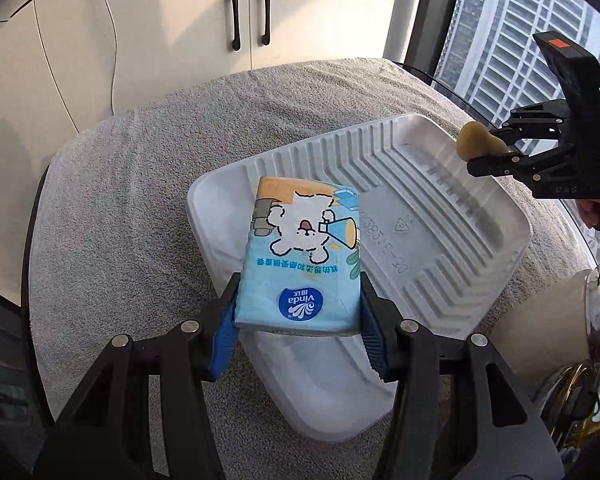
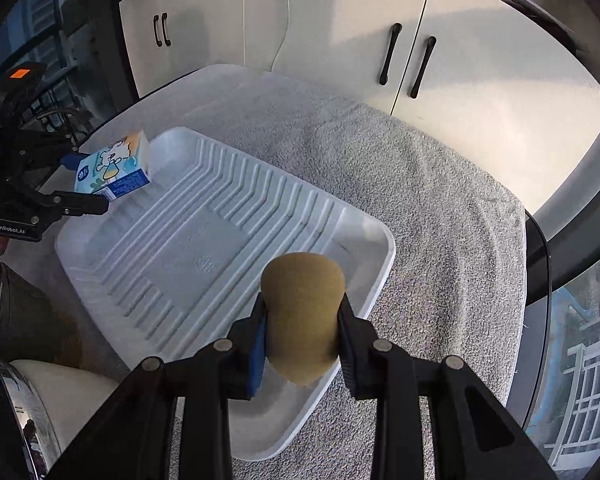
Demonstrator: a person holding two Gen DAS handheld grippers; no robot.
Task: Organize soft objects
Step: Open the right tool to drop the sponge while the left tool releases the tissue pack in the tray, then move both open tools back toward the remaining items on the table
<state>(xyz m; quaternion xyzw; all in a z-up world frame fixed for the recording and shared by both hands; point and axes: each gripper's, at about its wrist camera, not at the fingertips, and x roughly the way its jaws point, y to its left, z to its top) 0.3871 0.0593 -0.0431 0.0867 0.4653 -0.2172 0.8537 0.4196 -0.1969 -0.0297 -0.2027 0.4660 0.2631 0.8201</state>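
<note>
My left gripper [image 1: 298, 312] is shut on a light-blue tissue pack [image 1: 302, 252] printed with a white cartoon bear, held above the near-left end of the white ribbed foam tray [image 1: 440, 216]. From the right wrist view the same tissue pack [image 2: 114, 166] hangs over the tray's [image 2: 188, 240] far-left corner, with the left gripper [image 2: 92, 182] around it. My right gripper [image 2: 302, 328] is shut on a tan egg-shaped sponge [image 2: 302, 312] above the tray's near-right edge. In the left wrist view that sponge [image 1: 476, 142] sits in the right gripper [image 1: 500, 148] above the tray's far-right rim.
A grey towel [image 1: 140, 184] covers the round table under the tray. White cabinets [image 1: 204, 12] with black handles stand behind. A window [image 1: 512, 36] onto high-rise buildings is on the right. A chrome-rimmed white object [image 1: 560, 320] stands at the table's near right.
</note>
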